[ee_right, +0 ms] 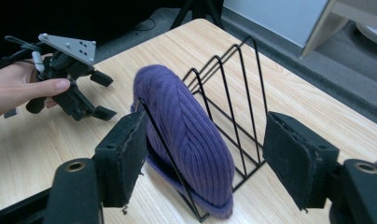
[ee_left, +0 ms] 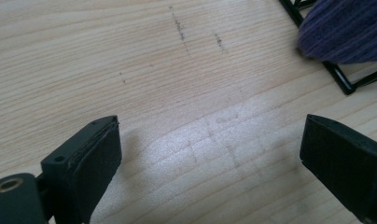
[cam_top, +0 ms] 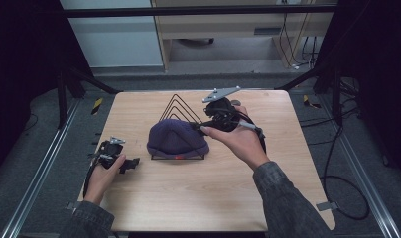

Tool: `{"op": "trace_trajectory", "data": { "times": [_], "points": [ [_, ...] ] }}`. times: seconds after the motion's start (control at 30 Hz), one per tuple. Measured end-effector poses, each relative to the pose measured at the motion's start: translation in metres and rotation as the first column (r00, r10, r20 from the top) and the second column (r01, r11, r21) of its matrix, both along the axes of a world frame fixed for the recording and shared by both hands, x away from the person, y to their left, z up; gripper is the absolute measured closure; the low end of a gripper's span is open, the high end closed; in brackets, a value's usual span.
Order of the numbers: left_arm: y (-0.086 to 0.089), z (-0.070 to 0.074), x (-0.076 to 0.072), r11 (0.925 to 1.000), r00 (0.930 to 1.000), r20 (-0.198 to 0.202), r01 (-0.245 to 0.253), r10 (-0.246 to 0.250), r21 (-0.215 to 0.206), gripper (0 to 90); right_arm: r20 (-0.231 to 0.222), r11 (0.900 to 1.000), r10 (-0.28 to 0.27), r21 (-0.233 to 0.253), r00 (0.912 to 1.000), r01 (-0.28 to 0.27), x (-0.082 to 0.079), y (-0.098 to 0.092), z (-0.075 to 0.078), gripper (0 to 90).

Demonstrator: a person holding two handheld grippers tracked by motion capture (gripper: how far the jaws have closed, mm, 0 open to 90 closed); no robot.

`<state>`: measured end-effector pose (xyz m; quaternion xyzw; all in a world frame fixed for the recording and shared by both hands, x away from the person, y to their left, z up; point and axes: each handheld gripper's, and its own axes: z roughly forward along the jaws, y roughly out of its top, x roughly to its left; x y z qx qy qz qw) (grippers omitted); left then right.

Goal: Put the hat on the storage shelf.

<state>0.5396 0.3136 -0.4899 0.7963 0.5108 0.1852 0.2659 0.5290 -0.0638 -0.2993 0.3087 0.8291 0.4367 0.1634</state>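
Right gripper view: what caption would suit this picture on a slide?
Open right tongs straddle a purple knit hat leaning in a black wire rack on the wooden table.

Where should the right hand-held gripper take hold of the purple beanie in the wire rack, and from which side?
Probably the beanie's rounded top edge, which bulges clear above the wire rack's front divider. Come from above on the right hand-held gripper's side, one open jaw on each knit face. Lower down, the rack's wires cross the fabric and could catch.
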Motion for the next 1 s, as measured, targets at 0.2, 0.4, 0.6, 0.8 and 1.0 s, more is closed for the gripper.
{"op": "trace_trajectory", "data": {
  "times": [0.2,0.4,0.6,0.8,1.0],
  "points": [
    [-0.001,-0.002,0.000,0.9997,1.0000,-0.009,-0.001,0.001,0.026,4.7,0.000,1.000,-0.018,0.006,0.9998,0.018,-0.005,-0.012,-0.002,26.3],
    [-0.001,-0.003,0.001,0.9995,0.9999,-0.014,-0.001,0.002,0.031,3.2,-0.004,0.999,-0.047,0.018,0.9989,0.047,-0.011,-0.026,-0.003,22.0],
    [0.000,-0.004,0.001,0.9998,0.9996,-0.028,-0.004,0.005,0.021,1.9,-0.005,0.997,-0.066,0.026,0.9978,0.066,-0.014,-0.036,-0.003,18.6],
    [0.001,-0.005,0.001,0.9999,0.9997,-0.023,-0.013,0.013,0.006,0.2,0.001,0.995,-0.094,0.031,0.9956,0.094,-0.018,-0.050,-0.005,14.6],
    [0.002,-0.006,0.001,0.9999,0.9998,-0.019,-0.011,0.011,0.007,0.0,0.012,0.990,-0.140,0.039,0.9901,0.139,-0.024,-0.071,-0.007,11.4]
  ]
}}
